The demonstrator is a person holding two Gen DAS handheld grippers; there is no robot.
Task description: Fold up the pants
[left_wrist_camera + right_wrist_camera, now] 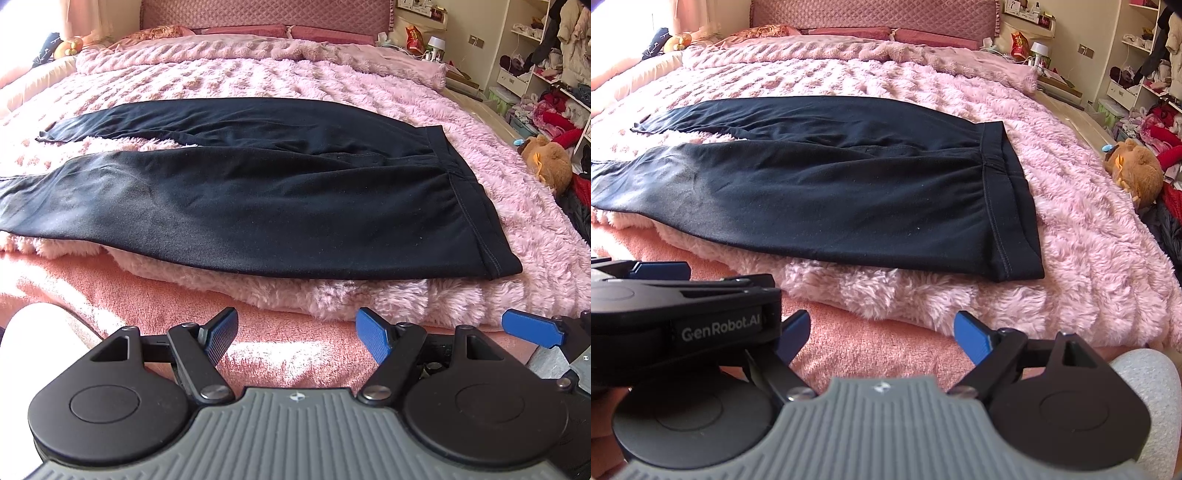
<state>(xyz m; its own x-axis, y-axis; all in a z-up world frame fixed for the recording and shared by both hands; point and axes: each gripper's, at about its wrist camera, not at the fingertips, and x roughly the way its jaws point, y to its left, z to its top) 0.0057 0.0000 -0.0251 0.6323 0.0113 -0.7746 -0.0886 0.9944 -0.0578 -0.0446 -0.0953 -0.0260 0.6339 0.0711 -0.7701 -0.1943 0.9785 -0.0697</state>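
Note:
Black pants (240, 199) (820, 192) lie spread flat on the fluffy pink blanket, waistband (461, 192) (1008, 192) to the right and both legs running off to the left. My left gripper (297, 334) hovers open over the near edge of the bed, short of the pants, with nothing between its blue pads (373, 338). My right gripper (881, 336) is open too and holds nothing, at about the same distance from the pants. In the right wrist view the left gripper's black body (679, 314) sits close on the left.
The pink blanket (332, 81) covers most of the bed, with a salmon sheet (166, 295) at the near edge. A brown plush toy (550, 162) lies at the bed's right side. Cluttered shelves (546, 55) stand beyond it. Pillows and a headboard (258, 14) are at the far end.

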